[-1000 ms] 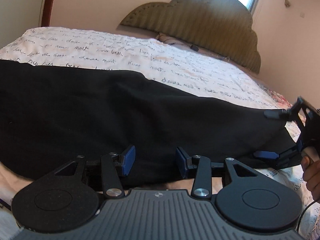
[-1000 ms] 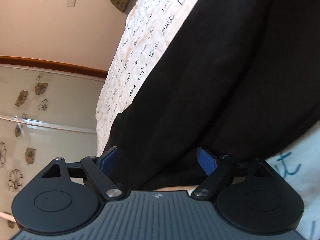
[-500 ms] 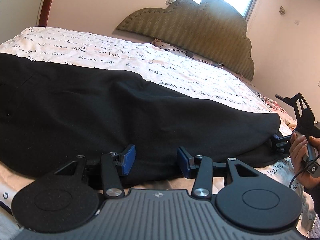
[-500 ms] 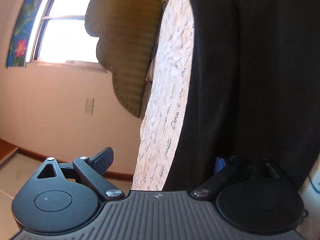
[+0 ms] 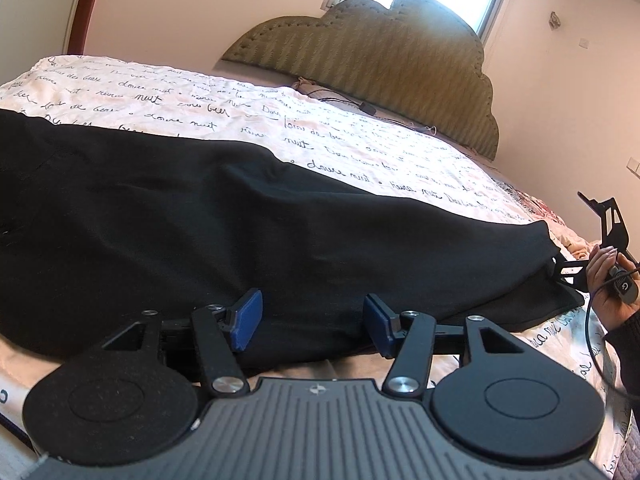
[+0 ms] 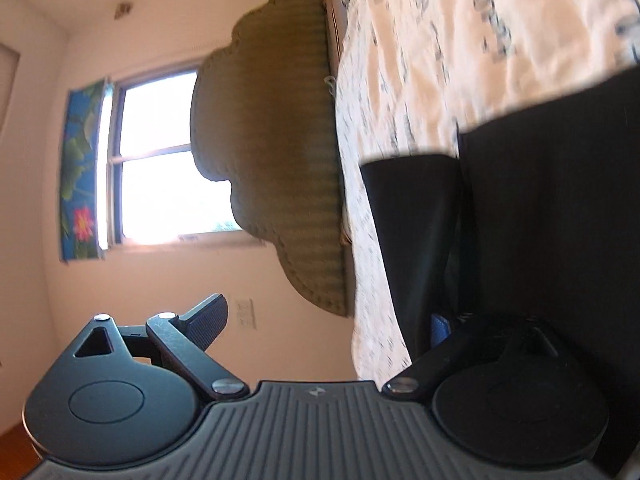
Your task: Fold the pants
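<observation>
My left gripper [image 5: 310, 320] sat with its 2 blue pads [image 5: 246, 318] apart at the near edge of the black pants [image 5: 240, 220] on the script-printed bedspread [image 5: 360, 136]. At far right, a hand [image 5: 608, 280] held my right gripper [image 5: 576, 270] against the trouser hem.

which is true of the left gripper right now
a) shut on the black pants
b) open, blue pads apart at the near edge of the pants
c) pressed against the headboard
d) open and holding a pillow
b: in the left wrist view the left gripper has its blue pads spread apart with a clear gap, at the near edge of the black pants lying on the script-printed bedspread.
</observation>
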A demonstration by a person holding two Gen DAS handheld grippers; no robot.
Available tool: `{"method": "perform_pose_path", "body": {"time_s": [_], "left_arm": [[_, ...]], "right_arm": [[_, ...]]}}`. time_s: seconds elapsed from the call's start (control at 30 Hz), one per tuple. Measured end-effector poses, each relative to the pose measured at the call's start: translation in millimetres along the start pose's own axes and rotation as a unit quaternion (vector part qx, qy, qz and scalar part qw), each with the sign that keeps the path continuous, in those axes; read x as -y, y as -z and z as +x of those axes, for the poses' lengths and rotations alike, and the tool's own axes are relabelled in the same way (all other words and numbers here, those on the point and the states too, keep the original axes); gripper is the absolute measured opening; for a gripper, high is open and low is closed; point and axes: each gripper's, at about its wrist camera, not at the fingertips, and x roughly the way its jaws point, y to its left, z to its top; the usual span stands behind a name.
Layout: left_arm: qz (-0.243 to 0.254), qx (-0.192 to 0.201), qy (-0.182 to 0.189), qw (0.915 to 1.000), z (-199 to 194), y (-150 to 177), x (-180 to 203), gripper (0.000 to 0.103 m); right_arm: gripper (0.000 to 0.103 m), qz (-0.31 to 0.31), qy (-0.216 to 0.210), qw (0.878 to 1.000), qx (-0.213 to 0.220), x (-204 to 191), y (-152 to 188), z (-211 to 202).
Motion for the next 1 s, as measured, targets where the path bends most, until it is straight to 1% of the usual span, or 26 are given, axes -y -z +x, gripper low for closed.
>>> {"method": "perform_pose_path", "body": {"time_s": [0.03, 0.07, 0.1, 0.13, 0.17, 0.2, 0.23, 0.27, 0.3, 0.33, 0.37, 0.43, 0.47, 0.5, 0.57, 0.63, 0.67, 0.7, 0.8, 0.83, 0.87, 0.9, 0.93, 0.97, 1.0], "left_arm": [[0.001, 0.0, 0.0, 1.0, 0, 0, 0, 0.062], [0.001, 0.0, 0.0, 1.0, 1, 0, 0, 0.062], [0.002, 0.0, 0.0, 1.0, 1, 0, 0, 0.062], [0.001, 0.0, 0.0, 1.0, 1, 0, 0, 0.062], [0.001, 0.0, 0.0, 1.0, 1, 0, 0, 0.063], [0.002, 0.0, 0.001, 1.0, 1, 0, 0, 0.063], [0.002, 0.0, 0.001, 1.0, 1, 0, 0, 0.063], [0.003, 0.0, 0.001, 1.0, 1, 0, 0, 0.064], [0.004, 0.0, 0.0, 1.0, 1, 0, 0, 0.064], [0.005, 0.0, 0.0, 1.0, 1, 0, 0, 0.064], [0.005, 0.0, 0.0, 1.0, 1, 0, 0, 0.064], [0.006, -0.001, -0.001, 1.0, 0, 0, -1, 0.064], [0.007, -0.001, -0.001, 1.0, 0, 0, -1, 0.064], [0.007, -0.002, -0.002, 1.0, 0, -1, 0, 0.064], [0.008, -0.005, -0.003, 0.9999, 0, -2, 1, 0.064], [0.008, -0.007, -0.001, 0.9999, 0, -5, 3, 0.067], [0.009, -0.008, 0.0, 0.9999, -1, -5, 3, 0.069], [0.01, -0.009, 0.001, 0.9999, -1, -6, 4, 0.07], [0.007, -0.009, 0.003, 0.9999, -4, -7, 4, 0.072], [0.003, -0.009, 0.006, 0.9999, -6, -8, 4, 0.074], [-0.003, -0.009, 0.013, 0.9999, -8, -8, 2, 0.078], [-0.008, -0.009, 0.02, 0.9997, -10, -9, 2, 0.08], [-0.014, -0.01, 0.029, 0.9994, -11, -9, 0, 0.084], [-0.02, -0.012, 0.038, 0.999, -12, -10, -1, 0.087], [-0.027, -0.015, 0.047, 0.9984, -13, -11, -3, 0.088]], "right_arm": [[0.097, 0.002, 0.002, 1.0, 0.003, 2, -4, 2], [0.095, 0.0, 0.012, 1.0, 0.002, 4, -7, 4], [0.093, -0.007, 0.033, 0.999, 0.0, 5, -8, 5], [0.081, -0.018, 0.056, 0.998, -0.006, 4, -9, 7], [0.066, -0.027, 0.07, 0.997, -0.009, 5, -7, 8], [0.059, -0.033, 0.079, 0.996, -0.008, 6, -7, 8], [0.049, -0.031, 0.083, 0.996, -0.007, 9, -7, 6], [0.044, -0.025, 0.081, 0.996, -0.007, 15, -7, 0], [0.043, -0.018, 0.078, 0.997, -0.006, 20, -11, -5], [0.041, -0.013, 0.077, 0.997, -0.004, 22, -12, -6], [0.033, -0.014, 0.078, 0.997, -0.001, 23, -13, -8], [0.029, -0.027, 0.08, 0.996, 0.003, 21, -15, -10], [0.011, -0.035, 0.088, 0.995, 0.01, 19, -15, -12], [0.002, -0.046, 0.1, 0.994, 0.015, 16, -15, -11], [0.003, -0.069, 0.132, 0.989, 0.021, 11, -16, -10], [0.003, -0.088, 0.163, 0.983, 0.012, 6, -18, -3], [0.003, -0.093, 0.164, 0.982, 0.006, 1, -19, 0], [0.003, -0.097, 0.155, 0.983, 0.001, -5, -19, -1], [0.003, -0.151, 0.108, 0.983, 0.004, -46, -11, -15], [0.003, -0.157, 0.092, 0.983, 0.001, -56, -9, -22], [0.003, -0.162, 0.087, 0.983, 0.001, -64, -9, -31], [0.003, -0.168, 0.096, 0.981, 0.003, -66, -9, -39], [0.003, -0.174, 0.114, 0.978, 0.002, -63, -12, -46], [0.003, -0.175, 0.149, 0.973, -0.001, -52, -18, -51], [0.003, -0.16, 0.191, 0.968, -0.002, -36, -25, -54]]}}
